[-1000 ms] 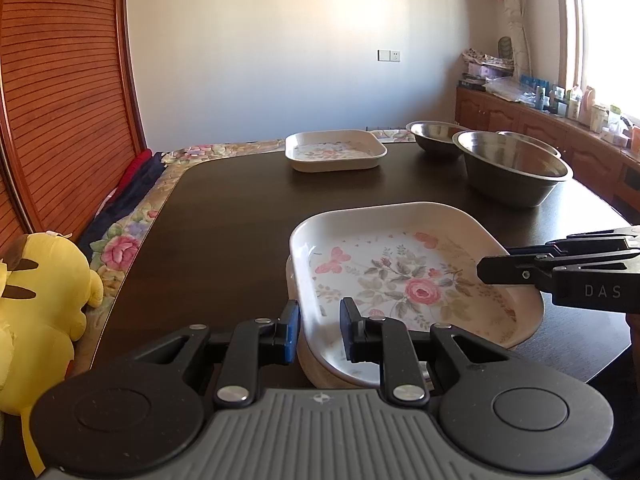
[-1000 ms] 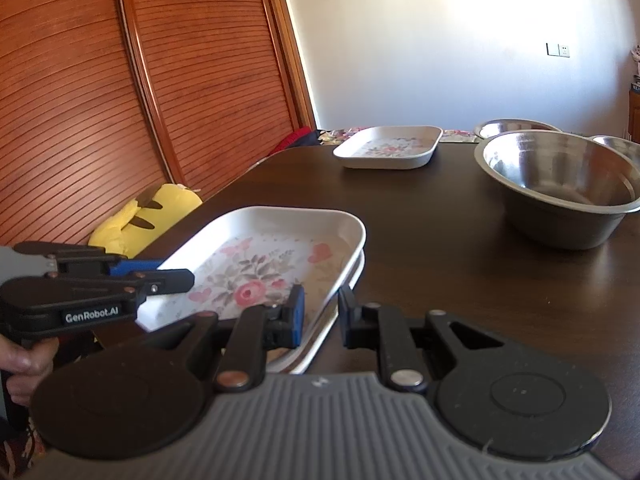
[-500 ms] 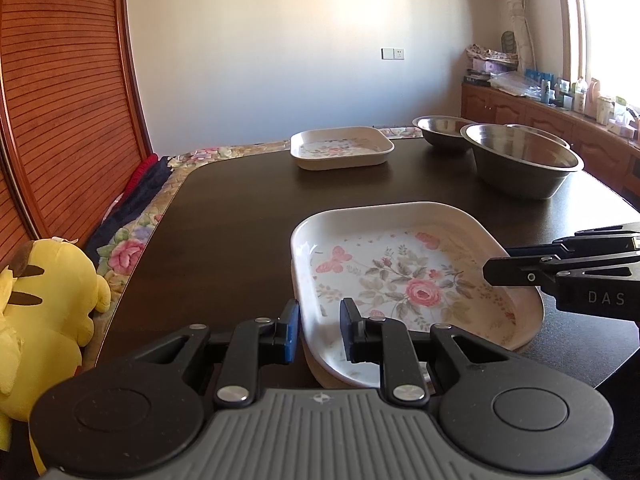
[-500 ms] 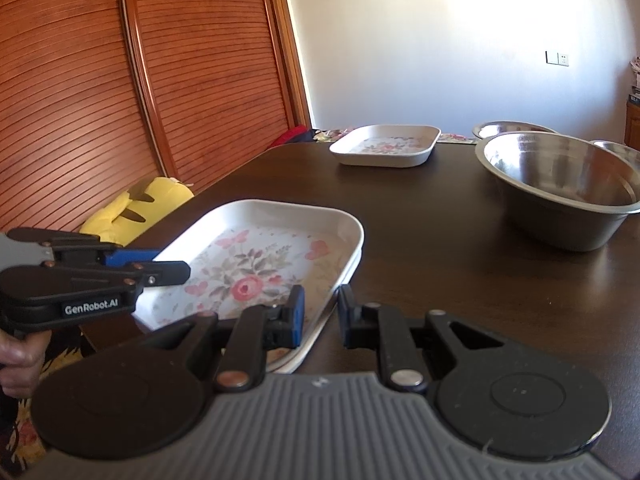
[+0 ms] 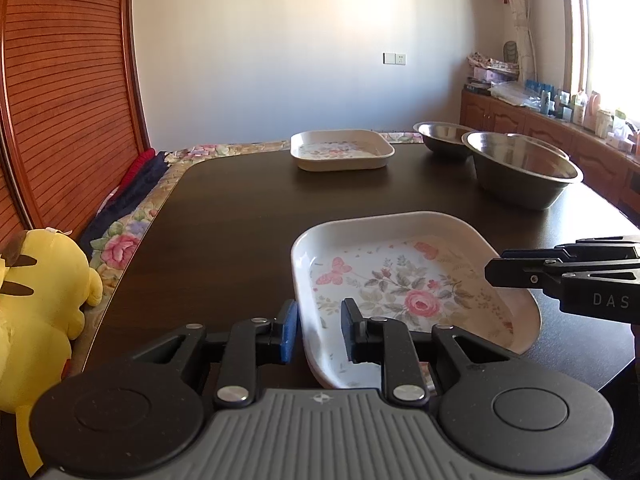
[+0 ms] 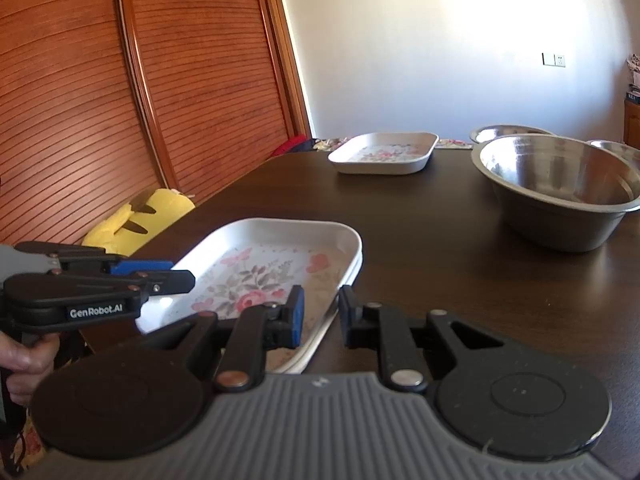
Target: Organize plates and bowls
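A dark table (image 5: 224, 216) holds a floral plate (image 5: 400, 280) near its front edge; the left gripper (image 5: 319, 330) and right gripper (image 6: 320, 316) straddle its rim, jaws apart. Only the right view shows a hand (image 6: 24, 364). The far plate (image 5: 342, 150) and the steel bowl (image 6: 556, 184) sit empty.

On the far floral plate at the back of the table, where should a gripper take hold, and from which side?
Probably the far floral plate's raised near rim, approached from the near side. It sits upright and flat on the table, so one finger goes inside the shallow wall and one outside. The steel bowls crowd its right; its near side looks open.
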